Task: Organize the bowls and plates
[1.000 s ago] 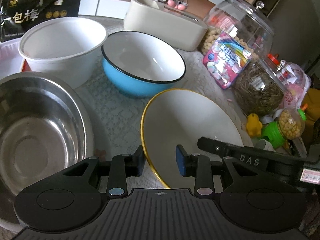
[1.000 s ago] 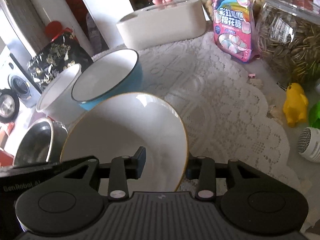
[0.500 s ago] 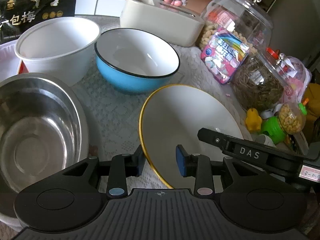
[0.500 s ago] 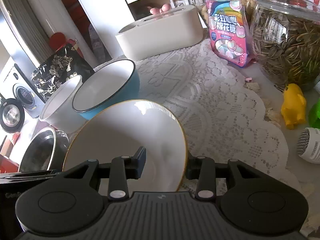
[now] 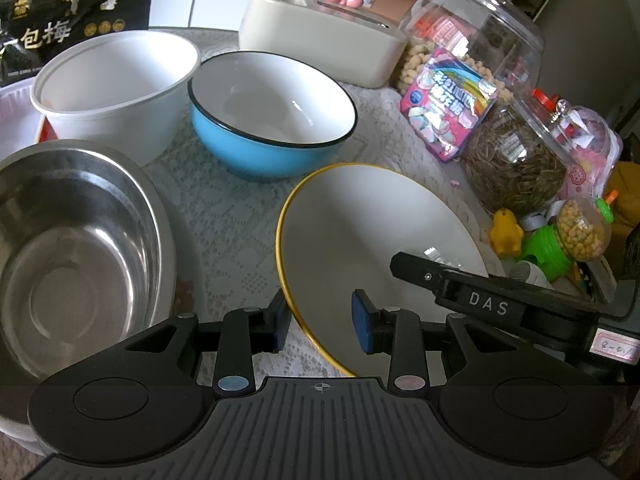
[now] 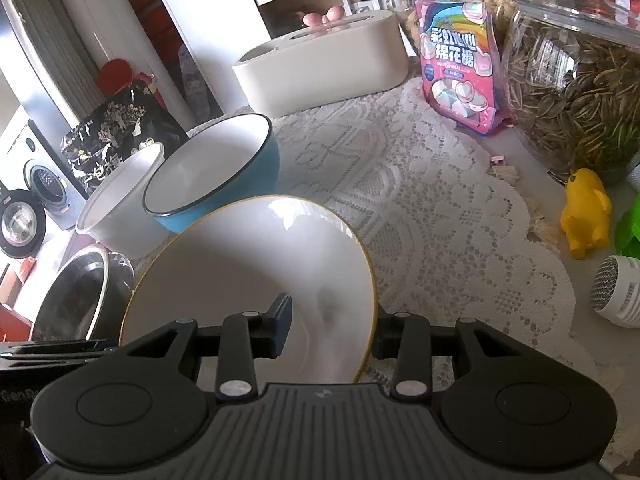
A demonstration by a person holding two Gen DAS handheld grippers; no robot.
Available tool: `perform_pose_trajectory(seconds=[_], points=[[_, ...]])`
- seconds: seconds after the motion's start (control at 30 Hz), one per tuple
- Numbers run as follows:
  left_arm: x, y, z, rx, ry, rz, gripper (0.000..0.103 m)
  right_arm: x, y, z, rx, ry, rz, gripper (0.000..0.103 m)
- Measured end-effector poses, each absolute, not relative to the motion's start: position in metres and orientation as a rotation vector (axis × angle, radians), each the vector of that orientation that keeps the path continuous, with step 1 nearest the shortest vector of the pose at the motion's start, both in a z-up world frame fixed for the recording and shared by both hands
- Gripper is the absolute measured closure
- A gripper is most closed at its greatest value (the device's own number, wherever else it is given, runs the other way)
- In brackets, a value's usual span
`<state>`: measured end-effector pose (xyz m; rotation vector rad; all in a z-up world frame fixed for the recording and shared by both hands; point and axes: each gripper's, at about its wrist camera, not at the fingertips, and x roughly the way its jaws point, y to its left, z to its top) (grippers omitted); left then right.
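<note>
Step in hand: lifting the gold-rimmed plate [image 6: 248,280], probably to nest it with the bowls. Right gripper [image 6: 332,326] is clamped on its right rim, plate tilted. Left gripper [image 5: 320,318] is half open, straddling the left rim, not pinching. Next: carry it over to the steel bowl [image 5: 76,248] or blue bowl [image 5: 272,120].

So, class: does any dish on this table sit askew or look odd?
Yes. The gold-rimmed white plate sits tilted, not flat: the right gripper is clamped on its rim, while the blue bowl and steel bowl rest level.
</note>
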<state>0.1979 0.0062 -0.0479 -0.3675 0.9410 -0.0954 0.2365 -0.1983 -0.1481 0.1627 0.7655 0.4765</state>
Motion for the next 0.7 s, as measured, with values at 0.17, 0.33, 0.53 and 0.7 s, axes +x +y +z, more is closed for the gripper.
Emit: perform_pose_trajectory(seconds=[0.17, 0.33, 0.53, 0.7], points=[[0.197, 0.005, -0.048, -0.363, 0.943, -0.091, 0.067, 0.236, -0.195, -0.15, 0.138, 0.759, 0.47, 0.064], [0.196, 0.015, -0.049, -0.426, 0.941, -0.101, 0.068, 0.237, -0.194, -0.15, 0.138, 0.756, 0.469, 0.064], [0.181, 0.031, -0.025, -0.453, 0.842, -0.065, 0.068, 0.237, -0.203, -0.144, 0.185, 0.729, 0.471, 0.064], [0.181, 0.058, -0.006, -0.521, 0.793, -0.012, 0.068, 0.234, -0.211, -0.139, 0.209, 0.698, 0.465, 0.064]])
